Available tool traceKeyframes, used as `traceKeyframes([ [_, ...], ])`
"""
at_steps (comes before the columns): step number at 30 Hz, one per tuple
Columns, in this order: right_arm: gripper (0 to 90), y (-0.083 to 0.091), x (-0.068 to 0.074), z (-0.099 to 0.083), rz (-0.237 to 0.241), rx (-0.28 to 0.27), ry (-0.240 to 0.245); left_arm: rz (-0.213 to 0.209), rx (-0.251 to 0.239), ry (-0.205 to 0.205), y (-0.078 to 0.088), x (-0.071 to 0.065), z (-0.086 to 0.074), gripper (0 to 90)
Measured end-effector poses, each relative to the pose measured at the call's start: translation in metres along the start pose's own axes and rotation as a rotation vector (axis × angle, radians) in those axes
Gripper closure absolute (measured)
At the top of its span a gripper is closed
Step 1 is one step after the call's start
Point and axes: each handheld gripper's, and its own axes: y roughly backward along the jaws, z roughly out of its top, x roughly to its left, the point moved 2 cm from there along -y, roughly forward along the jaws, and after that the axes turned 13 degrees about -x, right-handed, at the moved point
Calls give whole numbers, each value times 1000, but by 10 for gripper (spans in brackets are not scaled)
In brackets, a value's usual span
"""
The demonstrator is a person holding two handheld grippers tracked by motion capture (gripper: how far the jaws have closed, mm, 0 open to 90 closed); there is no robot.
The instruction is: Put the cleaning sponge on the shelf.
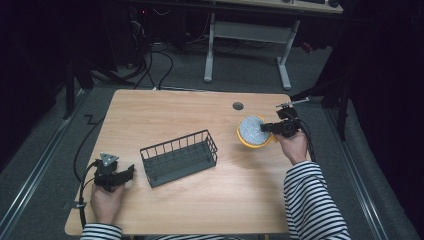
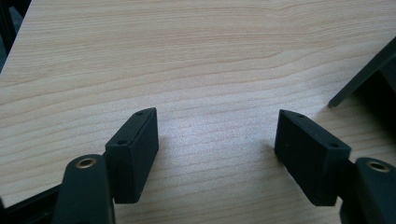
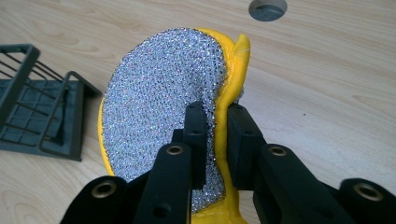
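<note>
Black pads (image 3: 196, 135) of the right gripper (image 3: 215, 140) were clamped tight on the edge of the round sponge (image 3: 163, 107), silver mesh on one face, yellow foam on the other, pinching it thin near the rim. That sponge hung tilted above the table (image 1: 200, 205) at about two o'clock from the wire basket (image 1: 178, 157), well apart from it. With so shallow a bite, I'd judge the soft foam could squirm out on the way over, or its dangling side could catch the basket's top wire. Down at eight o'clock, the left gripper (image 2: 217, 140) sat with jaws wide apart, nothing between them, just beside the basket's end.
</note>
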Motion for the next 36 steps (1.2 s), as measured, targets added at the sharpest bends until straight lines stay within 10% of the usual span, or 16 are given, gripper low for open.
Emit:
traceKeyframes([
  [36,802,-5,90,44,188,-49,166,-2,0,1,0,0,0,311],
])
